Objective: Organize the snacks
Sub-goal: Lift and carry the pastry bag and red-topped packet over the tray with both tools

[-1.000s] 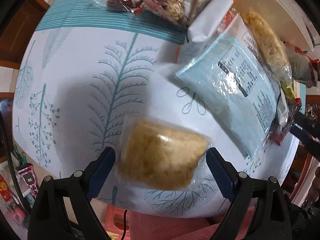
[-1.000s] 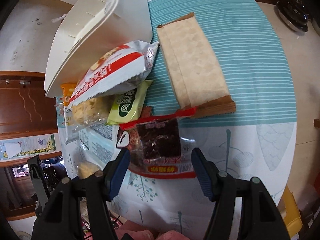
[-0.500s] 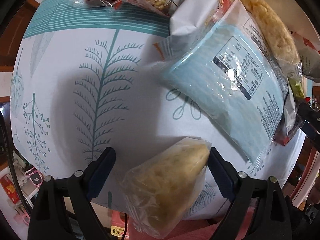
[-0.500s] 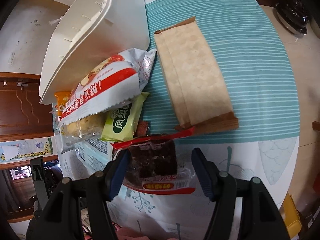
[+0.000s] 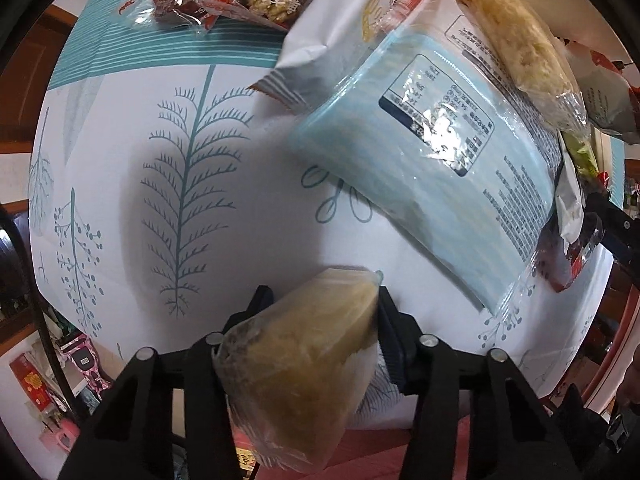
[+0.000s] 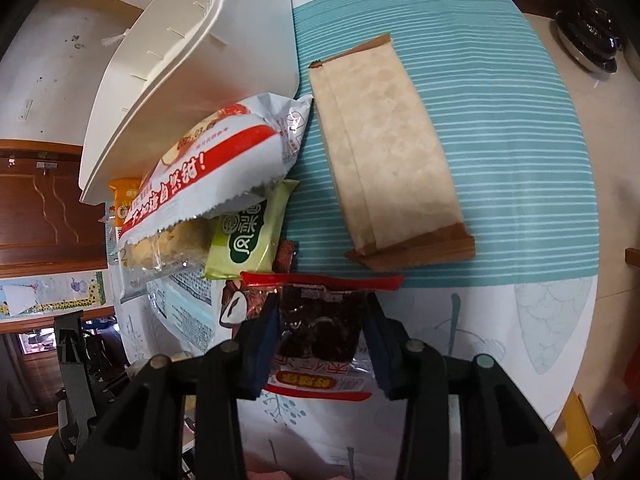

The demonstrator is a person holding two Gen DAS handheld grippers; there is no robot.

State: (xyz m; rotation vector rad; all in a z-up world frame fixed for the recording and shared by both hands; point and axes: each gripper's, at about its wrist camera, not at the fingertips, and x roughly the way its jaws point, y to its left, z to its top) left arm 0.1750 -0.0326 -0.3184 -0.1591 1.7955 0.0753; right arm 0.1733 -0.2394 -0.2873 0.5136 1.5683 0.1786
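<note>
both grippers have just been closing. left gripper (image 5: 320, 312) now clenched on the cake (image 5: 300, 372), tilted up off the desk (image 5: 240, 200). right gripper (image 6: 320, 328) clenched on the dark bar (image 6: 320, 332), flat on desk, red label upside down, unreadable. red-white bag (image 6: 212, 168) chinese print, green pack (image 6: 248, 236) beside it.

Left gripper (image 5: 322, 312): matte black plastic frame, two angular arms widening toward the camera, each arm with two round silver screw heads. Fingers (image 5: 394, 334) black, ribbed on the inner faces. Right gripper (image 6: 318, 336): same black frame, same silver screws in a row across the arms, but finger pads (image 6: 378, 342) dark blue. Below the right gripper's frame, a bit of pink fabric; too little shows to tell what it is.
</note>
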